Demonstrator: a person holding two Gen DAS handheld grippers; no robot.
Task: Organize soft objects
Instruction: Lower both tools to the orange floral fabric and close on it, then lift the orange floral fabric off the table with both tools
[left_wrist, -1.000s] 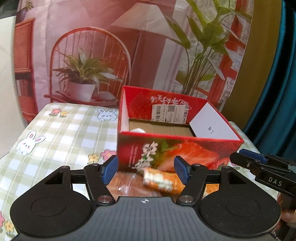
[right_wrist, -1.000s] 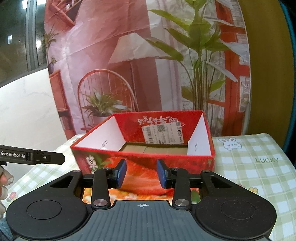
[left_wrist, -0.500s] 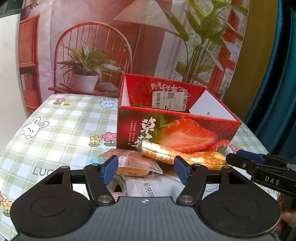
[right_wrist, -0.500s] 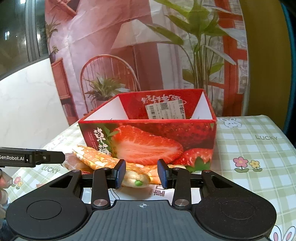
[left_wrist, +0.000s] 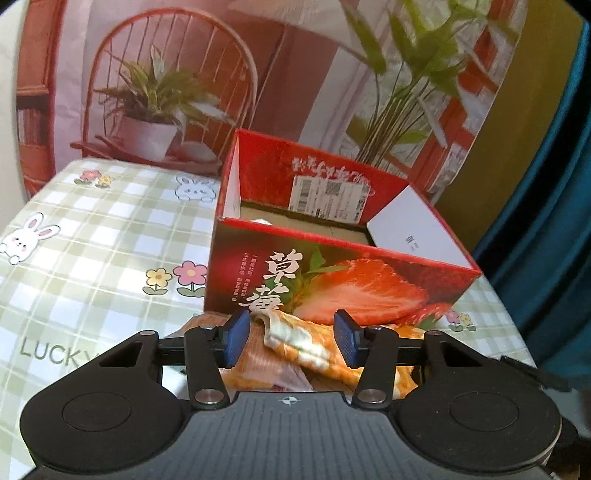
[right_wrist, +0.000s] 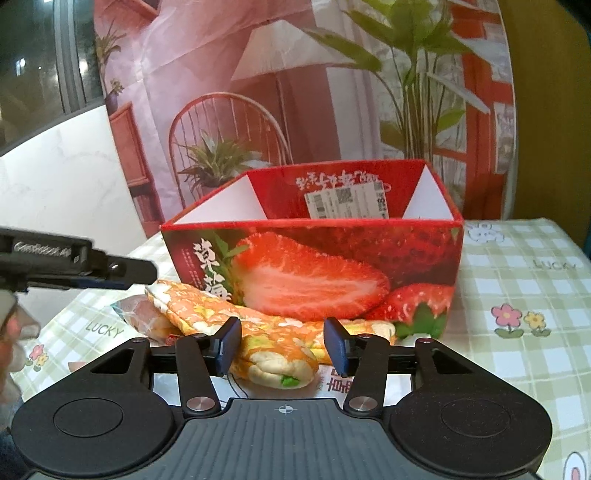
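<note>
A red strawberry-print box (left_wrist: 351, 280) (right_wrist: 314, 273) stands open on the checked tablecloth. In front of it lies a long orange floral soft object (left_wrist: 306, 339) (right_wrist: 229, 314) over a clear packet of bread (right_wrist: 136, 314) and a printed white bag (right_wrist: 332, 384). My left gripper (left_wrist: 290, 341) is open, its blue pads either side of the floral object's end. My right gripper (right_wrist: 282, 345) is open, with the object's other end and its pale, green-flecked tip (right_wrist: 280, 369) between the pads. The left gripper (right_wrist: 74, 262) shows in the right wrist view.
The green checked tablecloth (left_wrist: 92, 251) with rabbits and flowers covers the table. A printed backdrop of a chair, lamp and plants (right_wrist: 295, 92) hangs behind the box. A teal curtain (left_wrist: 554, 221) hangs to the right. Something white (left_wrist: 260, 221) lies in the box.
Both grippers dropped from looking into the box to the items in front of it. The left then moved in over the floral object. The right gripper's jaws have opened wider.
</note>
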